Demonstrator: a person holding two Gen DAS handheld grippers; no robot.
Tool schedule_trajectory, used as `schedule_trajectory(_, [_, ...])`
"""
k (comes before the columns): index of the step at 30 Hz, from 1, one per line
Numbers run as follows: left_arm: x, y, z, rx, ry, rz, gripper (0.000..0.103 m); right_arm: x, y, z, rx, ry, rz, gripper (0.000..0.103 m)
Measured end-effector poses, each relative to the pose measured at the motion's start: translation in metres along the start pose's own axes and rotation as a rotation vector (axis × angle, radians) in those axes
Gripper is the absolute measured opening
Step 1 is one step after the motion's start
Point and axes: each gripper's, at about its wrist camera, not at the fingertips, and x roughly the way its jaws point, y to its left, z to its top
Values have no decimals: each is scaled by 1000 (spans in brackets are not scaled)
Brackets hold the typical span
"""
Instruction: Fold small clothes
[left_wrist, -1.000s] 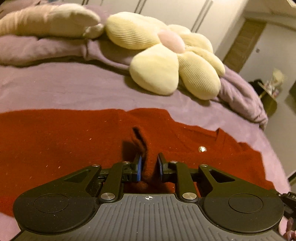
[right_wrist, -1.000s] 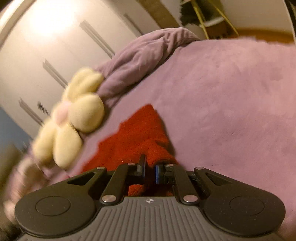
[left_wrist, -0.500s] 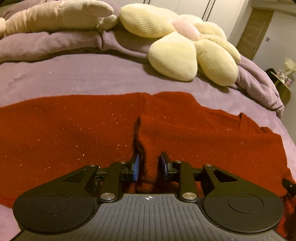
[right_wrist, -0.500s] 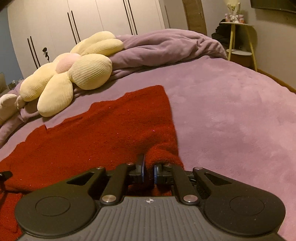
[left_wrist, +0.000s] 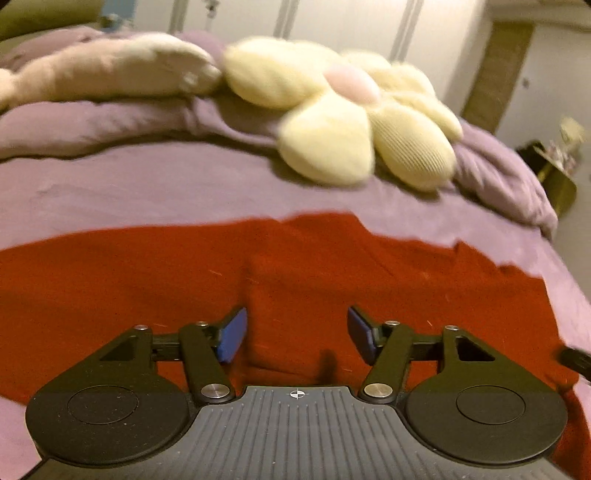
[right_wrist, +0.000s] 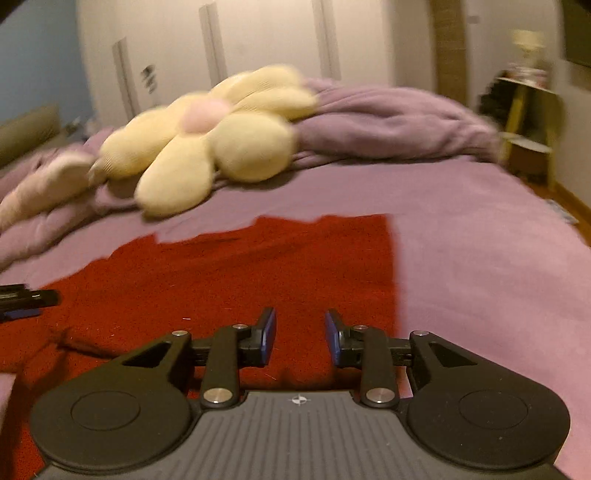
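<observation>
A red knit garment (left_wrist: 147, 280) lies flat on the purple bed, with a folded layer over its right part (left_wrist: 332, 273). My left gripper (left_wrist: 293, 334) is open and empty just above the garment's near edge. In the right wrist view the same garment (right_wrist: 240, 273) spreads left of a straight right edge. My right gripper (right_wrist: 300, 332) is open and empty above its near right part. The tip of the left gripper shows at the left edge of the right wrist view (right_wrist: 26, 299).
A yellow flower-shaped cushion (left_wrist: 354, 125) and a beige plush pillow (left_wrist: 110, 70) lie at the head of the bed on a bunched purple blanket (right_wrist: 388, 122). A small side table (right_wrist: 528, 118) stands off the bed's right side. Wardrobe doors (right_wrist: 221, 48) are behind.
Both grippers have opened and let go of the red garment, which now lies flat with a layer folded over. Both views have pulled back slightly.
</observation>
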Motion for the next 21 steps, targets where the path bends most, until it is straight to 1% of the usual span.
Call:
schedule_trajectory(2, [18,-10,-6,26,36,19,60,31,18,2,-78,19,-3,25])
schedule_trajectory(3, [27,-12,-8,39,45,29,59,44,23,2,-110,7,4,25])
schedule_trajectory(4, [33,-14,-9,56,40,47,58,56,26,0,-130,10,1,24])
schedule_trajectory(5, [38,-15,-8,71,32,57,58,71,26,-1,-150,28,-28,23])
schedule_trajectory(6, [43,-17,-7,84,26,62,58,79,27,-3,-178,16,-42,21])
schedule_trajectory(7, [46,-18,-6,96,24,70,58,85,28,-2,-211,-3,-66,21])
schedule_trajectory(8, [52,-20,-4,112,22,83,59,91,27,0,-220,-2,-84,21])
schedule_trajectory(10, [58,-25,-2,133,17,99,61,103,24,6,-210,8,-105,21])
schedule_trajectory(12, [55,-27,0,121,23,109,61,110,26,9,-231,16,-128,21])
schedule_trajectory(13, [49,-27,0,112,25,101,64,111,31,9,-258,23,-142,21])
schedule_trajectory(14, [42,-26,0,106,30,84,69,107,34,9,-278,26,-145,22])
schedule_trajectory(15, [33,-25,-3,96,27,62,71,98,36,7,-283,21,-137,22])
schedule_trajectory(16, [24,-22,-7,86,13,38,73,87,37,5,-277,10,-101,22])
schedule_trajectory(17, [17,-18,-11,80,3,22,77,74,36,1,-258,-3,-43,22])
schedule_trajectory(19, [9,-11,-19,67,-1,17,80,57,42,-12,-241,-18,42,22])
schedule_trajectory(20, [11,-6,-24,57,11,21,84,56,45,-19,-248,-1,53,23])
schedule_trajectory(21, [15,-2,-26,50,31,38,92,60,47,-27,-254,19,49,23])
